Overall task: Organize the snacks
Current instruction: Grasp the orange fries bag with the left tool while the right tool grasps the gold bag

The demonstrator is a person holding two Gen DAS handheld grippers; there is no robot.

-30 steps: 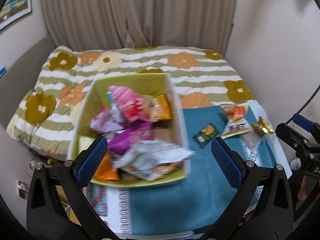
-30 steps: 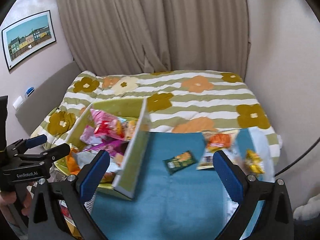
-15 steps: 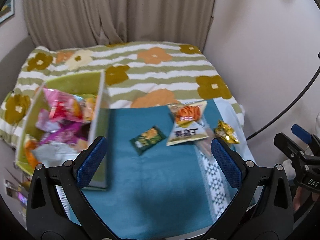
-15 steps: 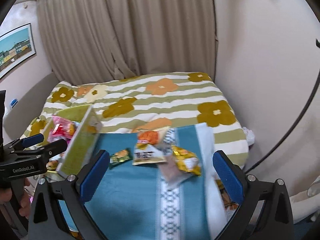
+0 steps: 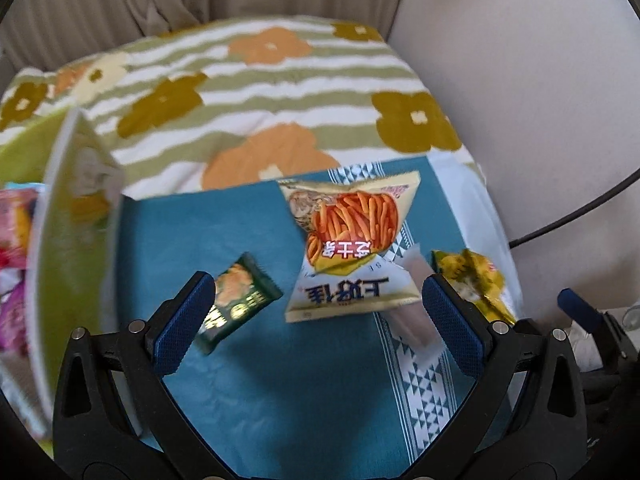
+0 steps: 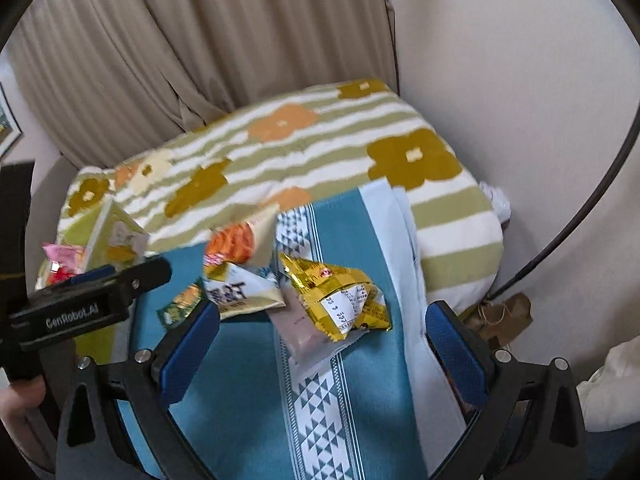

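Note:
Loose snacks lie on a teal cloth [image 5: 280,380]: a dark green packet [image 5: 236,300], a cream chip bag with orange sticks [image 5: 348,248], a translucent pinkish packet [image 5: 412,320] and a gold foil packet [image 5: 472,284]. A green box [image 5: 68,240] with several snacks stands at the left. My left gripper [image 5: 316,320] is open and empty, above the green packet and chip bag. My right gripper [image 6: 320,348] is open and empty, above the gold packet [image 6: 340,296] and pinkish packet [image 6: 304,332]. The chip bag [image 6: 236,276] lies to their left.
The cloth lies on a bed with a green-striped flowered cover [image 5: 280,92]. Curtains [image 6: 200,40] hang behind, and a wall [image 6: 520,80] stands close on the right. A black cable [image 5: 580,208] runs along the wall. A brown paper bag [image 6: 500,316] sits on the floor.
Both grippers have swung right and moved down closer to the loose snacks. The box has slid to the left edge of both views. Both grippers stay open.

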